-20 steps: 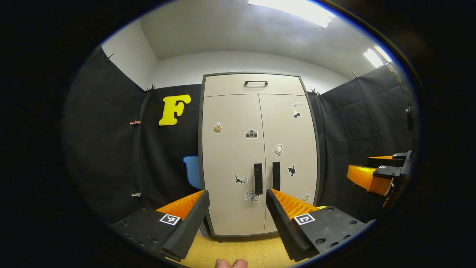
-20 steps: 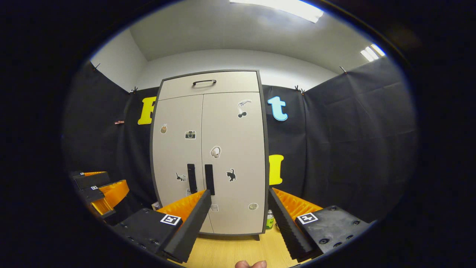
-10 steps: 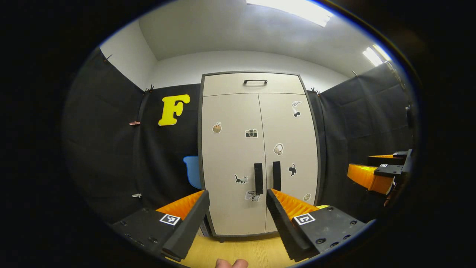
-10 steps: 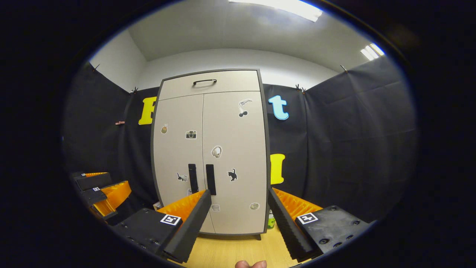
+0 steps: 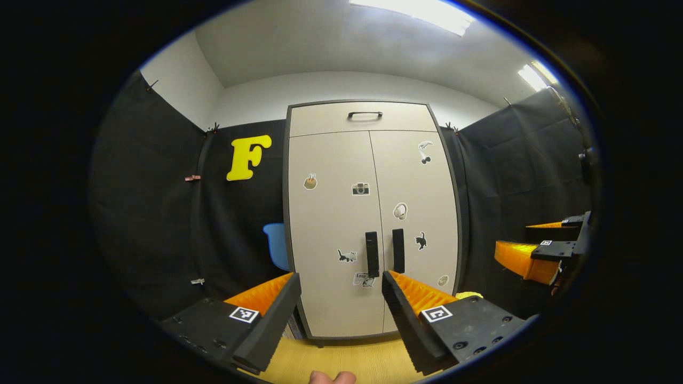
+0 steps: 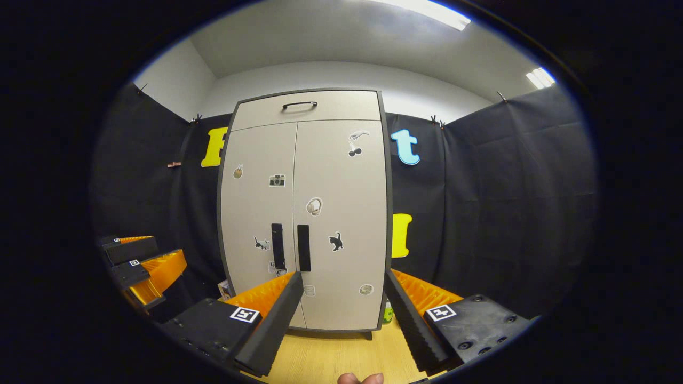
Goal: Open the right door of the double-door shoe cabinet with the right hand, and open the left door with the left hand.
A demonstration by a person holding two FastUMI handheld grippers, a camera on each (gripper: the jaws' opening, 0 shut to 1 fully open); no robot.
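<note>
A beige double-door shoe cabinet [image 5: 331, 213] [image 6: 341, 213] with stickers stands ahead against the booth wall, both doors closed. Two dark vertical handles flank the centre seam: the left door's handle [image 5: 372, 254] [image 6: 277, 246] and the right door's handle [image 5: 398, 250] [image 6: 303, 247]. My left gripper [image 5: 340, 284] is open, well short of the cabinet, nothing between its fingers. My right gripper [image 6: 344, 281] is open too, aimed at the right door's lower part, apart from it. The right gripper [image 5: 539, 250] also appears at the right edge of the left gripper view, and the left gripper [image 6: 141, 264] at the left of the right gripper view.
A top drawer with a dark handle [image 5: 365, 114] sits above the doors. Pale wooden floor [image 6: 331, 357] runs up to the cabinet. A small green bottle [image 6: 388, 313] stands on the floor by the cabinet's right foot. A blue shape [image 5: 276, 245] shows left of the cabinet.
Both grippers have drifted slightly nearer the cabinet, the right one more, so the cabinet looks larger and higher. Both stay open; the doors stay closed.
</note>
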